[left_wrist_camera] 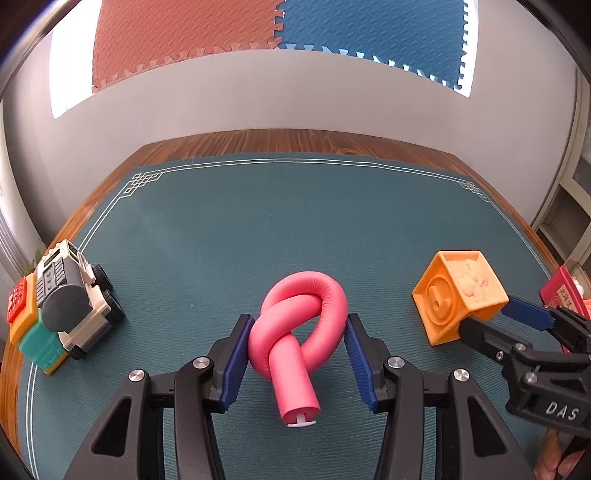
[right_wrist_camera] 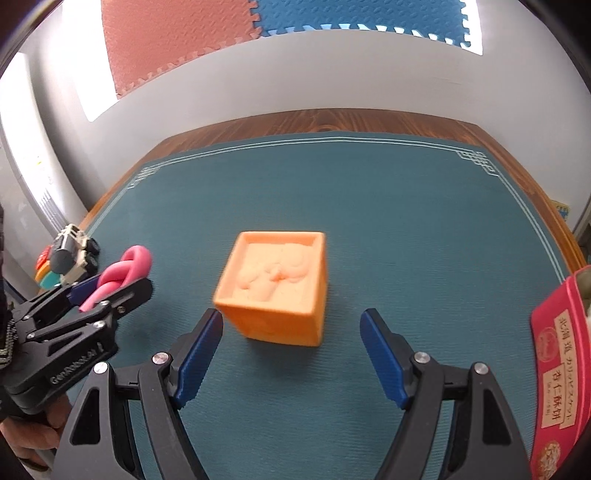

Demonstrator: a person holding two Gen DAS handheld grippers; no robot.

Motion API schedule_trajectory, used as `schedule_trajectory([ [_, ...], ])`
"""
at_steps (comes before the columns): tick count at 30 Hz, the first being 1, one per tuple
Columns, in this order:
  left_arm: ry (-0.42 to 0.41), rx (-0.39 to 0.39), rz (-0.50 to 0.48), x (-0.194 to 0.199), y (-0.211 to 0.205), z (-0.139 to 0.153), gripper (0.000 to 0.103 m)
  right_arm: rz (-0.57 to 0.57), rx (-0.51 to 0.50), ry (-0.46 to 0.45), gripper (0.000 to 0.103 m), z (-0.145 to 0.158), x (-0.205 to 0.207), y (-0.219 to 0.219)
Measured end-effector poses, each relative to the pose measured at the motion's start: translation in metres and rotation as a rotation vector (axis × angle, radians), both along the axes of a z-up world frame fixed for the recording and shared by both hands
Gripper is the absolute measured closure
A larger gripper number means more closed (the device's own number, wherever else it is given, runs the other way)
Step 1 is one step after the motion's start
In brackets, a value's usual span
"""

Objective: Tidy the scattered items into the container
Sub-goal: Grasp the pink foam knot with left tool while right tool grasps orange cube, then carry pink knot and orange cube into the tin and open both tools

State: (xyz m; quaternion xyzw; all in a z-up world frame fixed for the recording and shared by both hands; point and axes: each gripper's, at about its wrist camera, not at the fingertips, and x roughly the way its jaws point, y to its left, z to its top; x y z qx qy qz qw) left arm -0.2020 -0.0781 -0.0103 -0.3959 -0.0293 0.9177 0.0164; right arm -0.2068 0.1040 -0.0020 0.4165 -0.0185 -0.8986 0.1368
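A knotted pink foam tube (left_wrist_camera: 297, 334), an orange relief cube (right_wrist_camera: 275, 286) and a toy truck (left_wrist_camera: 75, 300) lie apart on the mat.

a wooden table (left_wrist_camera: 288, 142) covered by a dark green mat (left_wrist_camera: 295, 229) with white border lines stands against a grey wall (left_wrist_camera: 258, 92). red foam tiles (left_wrist_camera: 177, 29) and blue foam tiles (left_wrist_camera: 369, 26) hang above. pale shelving (left_wrist_camera: 569, 206) at right.

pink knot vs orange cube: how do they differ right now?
The pink knot is a soft tube tied in a loop; the orange cube is a blocky box with relief faces. The knot sits between the left gripper's open jaws; the cube lies just ahead of the right gripper's. Both rest on the green mat.
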Motion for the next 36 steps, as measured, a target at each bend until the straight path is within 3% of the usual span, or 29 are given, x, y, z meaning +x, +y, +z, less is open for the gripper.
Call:
schedule_trajectory([
  [12,-0.009,0.005,-0.008,-0.001,0.003,-0.003,0.051,-0.054,0.064,0.014,0.023,-0.001,-0.016,-0.019],
  [13,-0.010,0.003,-0.010,0.000,0.004,-0.003,0.051,-0.058,0.072,0.004,0.030,-0.004,-0.017,-0.019],
  [14,-0.011,0.002,-0.011,0.000,0.005,-0.004,0.051,-0.051,0.066,-0.009,0.045,-0.006,-0.017,-0.018],
  [15,-0.013,0.002,-0.013,0.000,0.005,-0.005,0.051,-0.042,0.060,-0.015,0.045,-0.007,-0.015,-0.018],
  [19,-0.012,-0.005,-0.018,0.000,0.008,-0.006,0.051,-0.042,0.085,0.005,0.046,-0.003,0.000,-0.016],
  [36,0.069,-0.085,-0.060,0.037,0.050,0.018,0.051,-0.107,-0.002,0.072,0.047,0.029,0.086,0.048],
])
